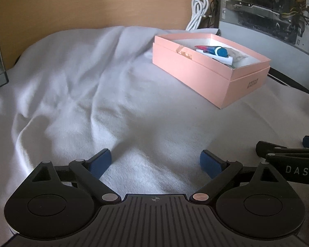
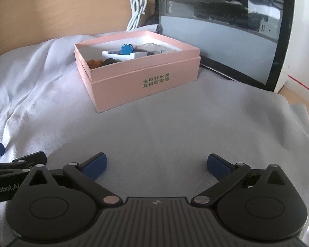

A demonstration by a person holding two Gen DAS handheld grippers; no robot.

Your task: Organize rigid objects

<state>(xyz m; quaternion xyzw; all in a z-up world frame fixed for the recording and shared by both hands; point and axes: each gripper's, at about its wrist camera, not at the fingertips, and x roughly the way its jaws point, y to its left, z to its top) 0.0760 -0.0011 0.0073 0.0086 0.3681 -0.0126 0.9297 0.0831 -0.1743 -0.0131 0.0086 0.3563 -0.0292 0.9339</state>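
A pink open box (image 1: 208, 76) sits on the grey-white cloth, far right in the left wrist view and centre-left in the right wrist view (image 2: 142, 86). Inside lie a blue-capped tube (image 1: 214, 50) (image 2: 126, 49), a white flat item (image 2: 121, 55), a brown piece (image 2: 94, 62) and a clear bag (image 2: 152, 48). My left gripper (image 1: 156, 161) is open and empty, low over the cloth, well short of the box. My right gripper (image 2: 156, 163) is open and empty, also short of the box. Each gripper shows at the other view's edge.
A glass-sided computer case (image 2: 220, 26) stands right behind the box. A coiled white cable (image 1: 197, 10) hangs on the wooden wall (image 1: 92, 2). The cloth (image 1: 82, 82) is wrinkled at left. A white carton (image 2: 298, 78) stands at far right.
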